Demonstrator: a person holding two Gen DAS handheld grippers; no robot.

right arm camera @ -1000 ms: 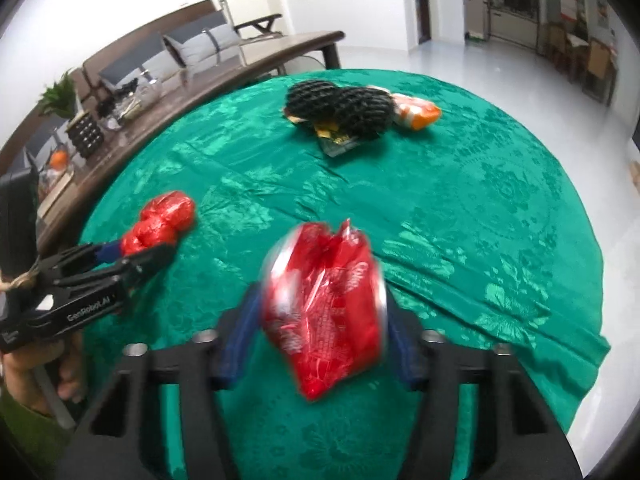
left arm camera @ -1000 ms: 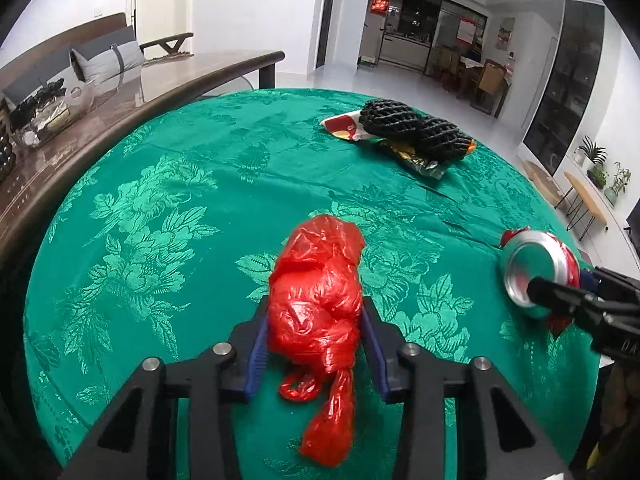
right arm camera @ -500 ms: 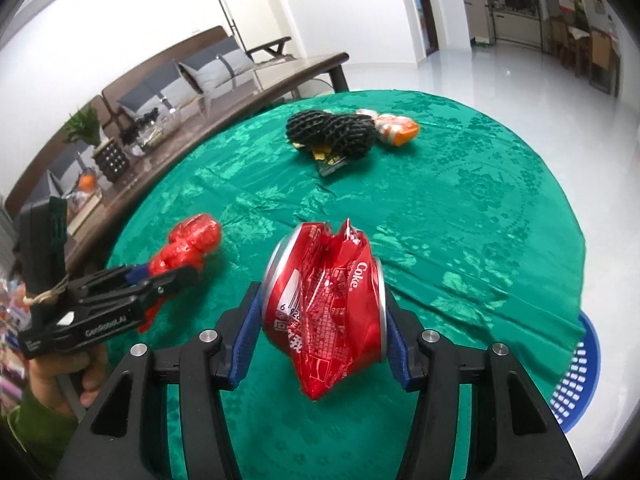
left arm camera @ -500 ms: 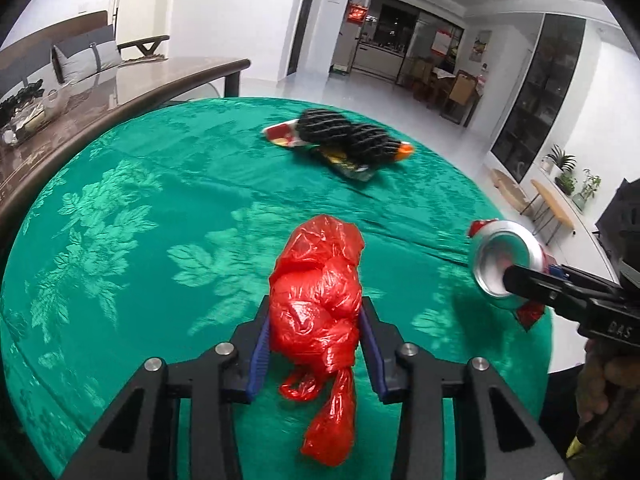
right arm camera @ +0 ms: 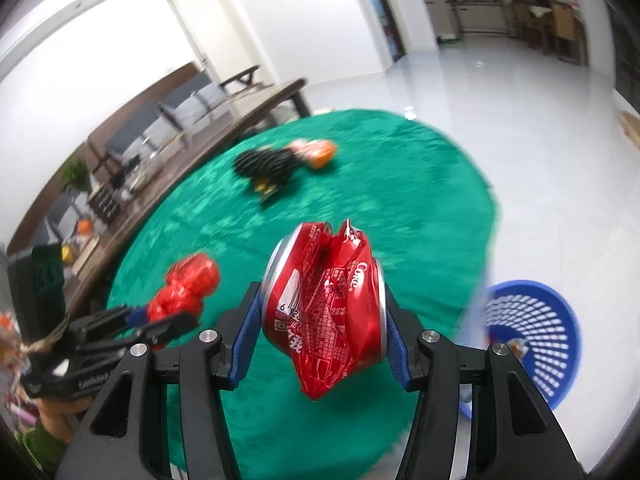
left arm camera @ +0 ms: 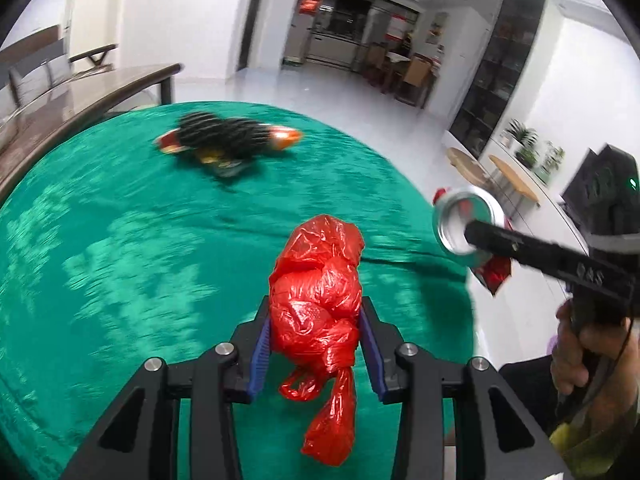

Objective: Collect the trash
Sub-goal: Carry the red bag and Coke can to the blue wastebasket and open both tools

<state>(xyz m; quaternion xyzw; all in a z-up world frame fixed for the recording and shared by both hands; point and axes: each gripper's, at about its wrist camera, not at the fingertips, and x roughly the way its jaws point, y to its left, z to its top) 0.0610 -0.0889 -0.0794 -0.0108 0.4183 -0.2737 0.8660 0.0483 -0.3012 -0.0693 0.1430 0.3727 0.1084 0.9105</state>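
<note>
Trash in both claws, carried off the tabletop toward the basket

Left wrist view: my left claw (left arm camera: 316,344) is clamped on the red plastic bag (left arm camera: 318,300), its long axis running forward along the fingers, knotted tail hanging down toward the camera. Since a second ago I've swung right; the green tabletop (left arm camera: 120,240) edge now cuts in close, and the black mesh pile (left arm camera: 224,140) has slid away left. Right wrist view: my right claw (right arm camera: 324,332) grips the crushed cola can (right arm camera: 324,304) by its two ends, so its axis lies across the pads, torn side up. The blue basket (right arm camera: 532,332) on the floor has come into sight at right, so I judge the drop is next, with the pile left to collect
</note>
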